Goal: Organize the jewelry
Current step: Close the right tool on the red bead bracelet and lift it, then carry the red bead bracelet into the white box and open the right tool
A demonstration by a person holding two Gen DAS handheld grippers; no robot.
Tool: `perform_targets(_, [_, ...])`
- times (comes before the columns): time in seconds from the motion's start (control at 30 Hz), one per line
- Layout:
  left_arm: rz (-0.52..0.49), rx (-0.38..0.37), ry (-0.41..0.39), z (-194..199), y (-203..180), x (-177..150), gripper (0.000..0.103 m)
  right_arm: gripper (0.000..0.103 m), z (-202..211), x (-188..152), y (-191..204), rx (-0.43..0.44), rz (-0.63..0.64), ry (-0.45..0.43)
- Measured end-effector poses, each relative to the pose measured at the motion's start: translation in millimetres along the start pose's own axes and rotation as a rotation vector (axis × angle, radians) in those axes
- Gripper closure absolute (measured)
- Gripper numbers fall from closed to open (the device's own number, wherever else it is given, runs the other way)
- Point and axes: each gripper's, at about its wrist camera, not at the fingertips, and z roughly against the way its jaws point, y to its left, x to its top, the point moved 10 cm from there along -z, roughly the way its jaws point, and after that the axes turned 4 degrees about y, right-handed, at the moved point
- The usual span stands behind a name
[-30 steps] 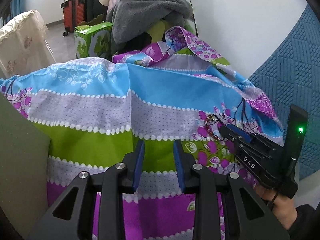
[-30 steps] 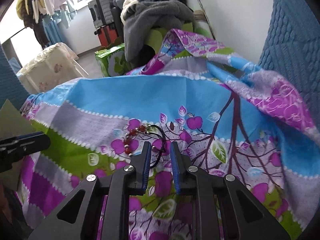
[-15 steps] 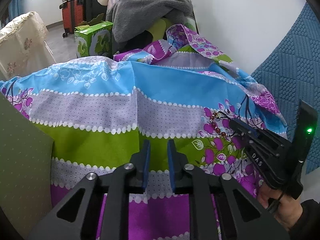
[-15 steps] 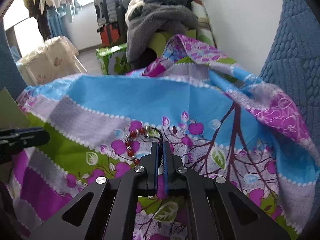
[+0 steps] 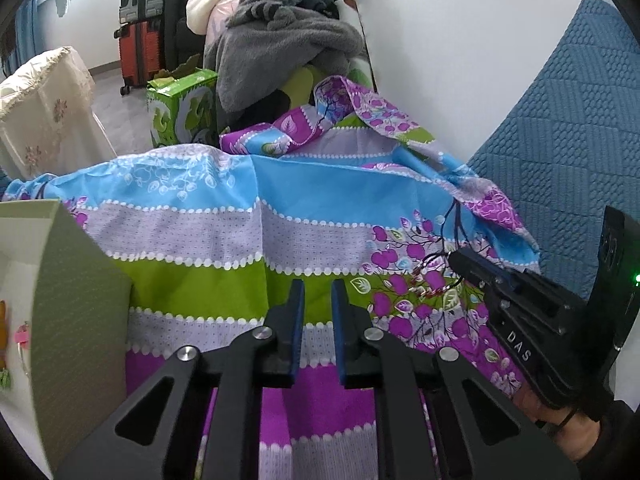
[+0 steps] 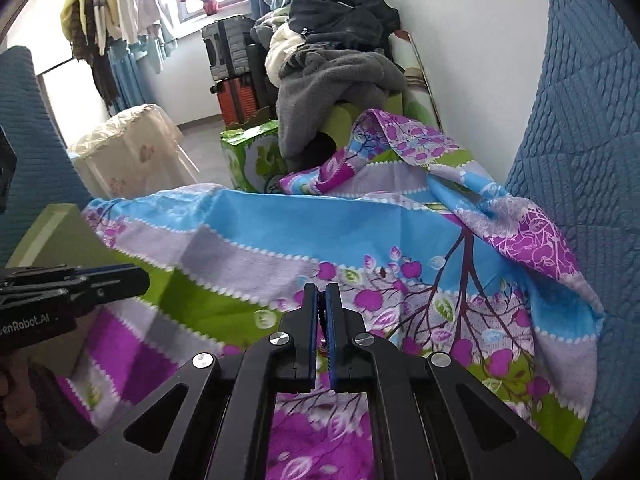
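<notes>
A bracelet of red beads on a dark cord hangs from the tip of the right gripper, just above the patterned cloth; the jaws are pressed together on the cord, though in the right wrist view only a dark sliver between the pads hints at it. The left gripper holds nothing, its jaws narrowly parted (a small gap of cloth shows between them). The carry probably ends at the pale green box at the left, so a slow, level swing should keep the dangling loop from snagging the cloth.
</notes>
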Motion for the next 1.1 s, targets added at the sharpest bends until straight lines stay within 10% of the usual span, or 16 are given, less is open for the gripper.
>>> perform_targets(1.1, [0.075,0.147,-0.283,209.9,84.9,33.3,0.090,0.101,151.8,111.7,166.2,0.170,0.166,-0.248])
